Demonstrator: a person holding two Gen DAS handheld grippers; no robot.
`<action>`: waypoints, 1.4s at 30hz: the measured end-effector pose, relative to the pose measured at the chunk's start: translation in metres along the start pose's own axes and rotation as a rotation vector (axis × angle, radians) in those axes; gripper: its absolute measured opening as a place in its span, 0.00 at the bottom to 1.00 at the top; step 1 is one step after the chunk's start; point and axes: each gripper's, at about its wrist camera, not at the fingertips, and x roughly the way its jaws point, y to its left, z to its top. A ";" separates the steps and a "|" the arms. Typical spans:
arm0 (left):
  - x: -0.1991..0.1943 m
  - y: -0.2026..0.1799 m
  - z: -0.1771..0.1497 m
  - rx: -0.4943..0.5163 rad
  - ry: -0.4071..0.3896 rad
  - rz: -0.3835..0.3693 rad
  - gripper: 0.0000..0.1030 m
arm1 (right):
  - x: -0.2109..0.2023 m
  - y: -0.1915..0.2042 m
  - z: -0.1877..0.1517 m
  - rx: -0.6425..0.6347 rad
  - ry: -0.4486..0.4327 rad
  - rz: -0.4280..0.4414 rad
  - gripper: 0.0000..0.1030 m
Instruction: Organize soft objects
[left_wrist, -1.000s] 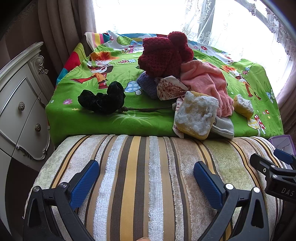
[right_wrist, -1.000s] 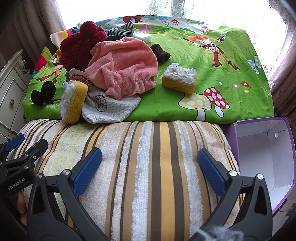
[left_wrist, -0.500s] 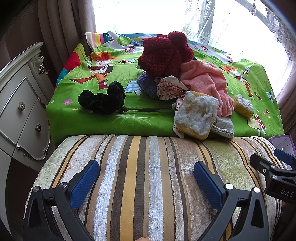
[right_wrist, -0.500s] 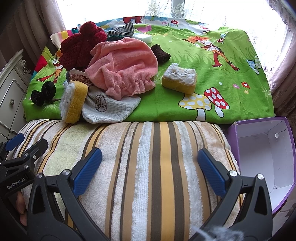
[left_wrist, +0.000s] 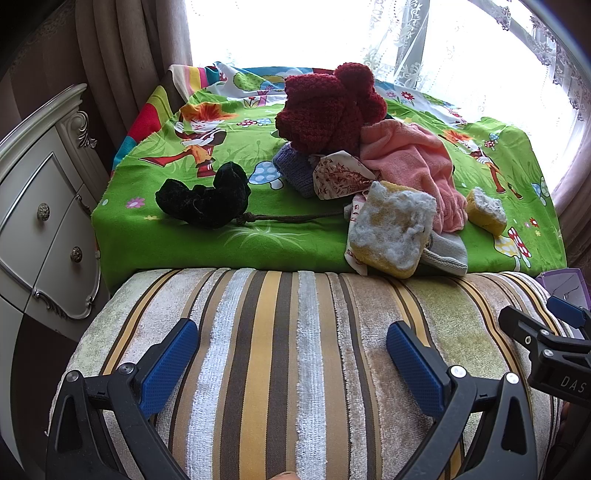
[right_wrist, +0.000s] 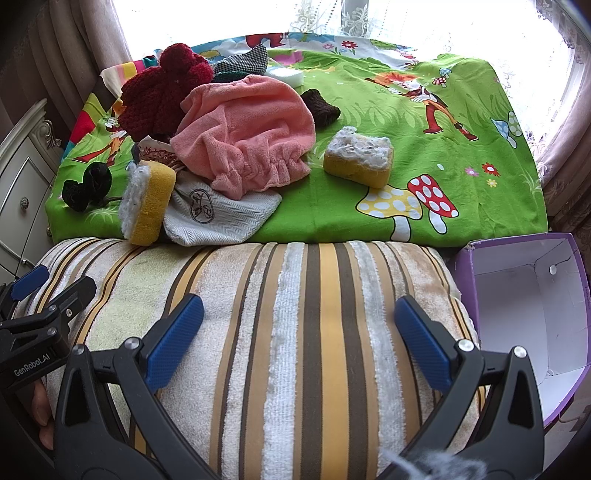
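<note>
A pile of soft things lies on a green cartoon cloth (left_wrist: 229, 236): a red knit hat (left_wrist: 325, 107), a pink towel cap (right_wrist: 243, 133), a grey pouch (right_wrist: 218, 218), two yellow sponges (left_wrist: 391, 232) (right_wrist: 358, 158) and a black velvet scrunchie (left_wrist: 207, 199). My left gripper (left_wrist: 291, 354) is open and empty over a striped cushion (left_wrist: 295, 332). My right gripper (right_wrist: 299, 332) is open and empty over the same cushion (right_wrist: 306, 314). Both are short of the pile.
An open purple box (right_wrist: 532, 302) with a white inside stands right of the cushion. A white carved drawer chest (left_wrist: 40, 206) stands at the left. Curtains and a bright window lie behind the cloth.
</note>
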 end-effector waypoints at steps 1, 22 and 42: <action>0.000 0.000 0.000 0.000 0.000 0.000 1.00 | 0.000 0.000 0.000 0.000 0.000 0.000 1.00; 0.000 0.000 0.000 0.000 -0.001 0.001 1.00 | 0.000 0.000 0.000 0.000 -0.003 0.000 1.00; 0.000 0.003 0.015 -0.016 0.017 -0.120 1.00 | -0.002 0.000 0.000 -0.002 -0.006 0.002 1.00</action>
